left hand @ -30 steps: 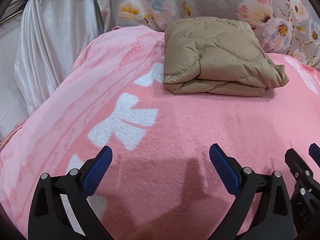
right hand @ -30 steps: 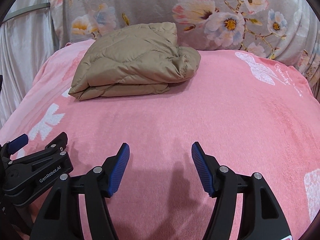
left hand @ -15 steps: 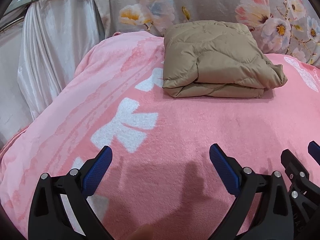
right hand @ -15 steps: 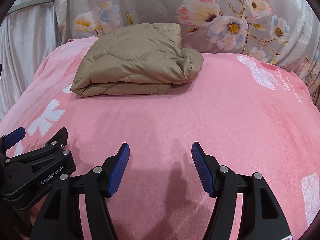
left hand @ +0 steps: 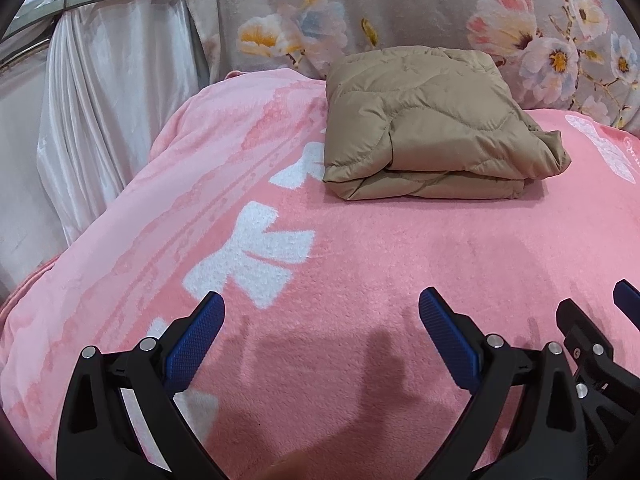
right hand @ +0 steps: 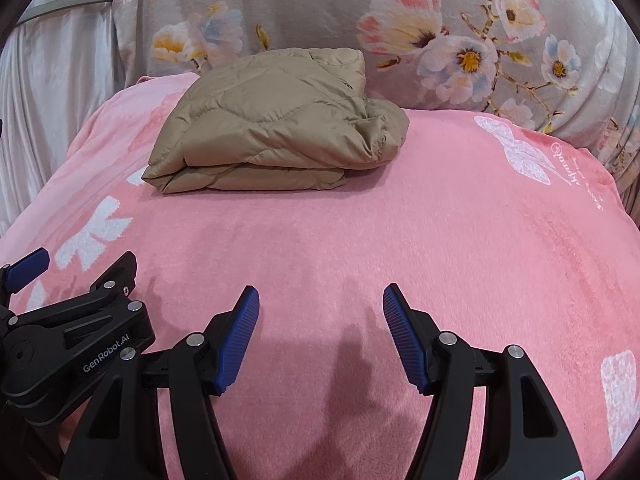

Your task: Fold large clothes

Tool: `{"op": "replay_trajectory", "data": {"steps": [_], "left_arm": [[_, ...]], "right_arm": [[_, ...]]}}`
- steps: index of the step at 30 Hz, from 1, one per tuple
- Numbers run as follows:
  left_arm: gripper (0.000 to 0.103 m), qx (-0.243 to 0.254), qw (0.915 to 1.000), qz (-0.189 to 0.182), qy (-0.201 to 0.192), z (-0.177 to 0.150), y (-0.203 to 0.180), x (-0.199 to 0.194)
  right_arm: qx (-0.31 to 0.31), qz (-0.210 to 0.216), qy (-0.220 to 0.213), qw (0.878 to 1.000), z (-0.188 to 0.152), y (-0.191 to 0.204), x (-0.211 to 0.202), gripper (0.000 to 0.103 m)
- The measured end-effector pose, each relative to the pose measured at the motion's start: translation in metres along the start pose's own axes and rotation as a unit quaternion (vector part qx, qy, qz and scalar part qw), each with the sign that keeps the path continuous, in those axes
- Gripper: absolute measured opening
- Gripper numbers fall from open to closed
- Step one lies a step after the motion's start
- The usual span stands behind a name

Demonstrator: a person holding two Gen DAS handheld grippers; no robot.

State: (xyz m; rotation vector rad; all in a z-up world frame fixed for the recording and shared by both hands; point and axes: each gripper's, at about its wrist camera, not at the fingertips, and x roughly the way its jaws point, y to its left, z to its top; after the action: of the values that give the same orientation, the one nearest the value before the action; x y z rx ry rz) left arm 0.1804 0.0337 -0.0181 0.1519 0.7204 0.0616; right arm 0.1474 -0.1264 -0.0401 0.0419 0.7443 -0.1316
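Observation:
A tan quilted jacket (left hand: 432,120) lies folded into a thick rectangular bundle at the far side of a pink blanket (left hand: 360,248); it also shows in the right wrist view (right hand: 276,128). My left gripper (left hand: 322,320) is open and empty, low over the blanket, well short of the jacket. My right gripper (right hand: 320,312) is open and empty too, beside the left one. The right gripper's edge shows at the far right of the left wrist view (left hand: 592,344), and the left gripper at the lower left of the right wrist view (right hand: 68,320).
The pink blanket (right hand: 440,232) has white bow prints (left hand: 256,256). A grey floral cushion (right hand: 440,32) stands upright behind the jacket. White curtains (left hand: 92,100) hang at the left, past the blanket's edge.
Both grippers have drawn back and tilted slightly, so the folded jacket sits a little farther away in both views. Both stay open and empty. The jacket has not moved.

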Motion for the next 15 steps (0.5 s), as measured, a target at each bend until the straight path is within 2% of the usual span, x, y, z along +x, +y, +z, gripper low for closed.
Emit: {"op": "replay_trajectory", "data": {"steps": [15], "left_arm": [[0.095,0.0,1.0,0.0,-0.001,0.0001,-0.001,-0.0014]], "right_arm": [[0.0,-0.002,-0.001,1.0,-0.0005,0.0019,-0.0004,0.063]]}}
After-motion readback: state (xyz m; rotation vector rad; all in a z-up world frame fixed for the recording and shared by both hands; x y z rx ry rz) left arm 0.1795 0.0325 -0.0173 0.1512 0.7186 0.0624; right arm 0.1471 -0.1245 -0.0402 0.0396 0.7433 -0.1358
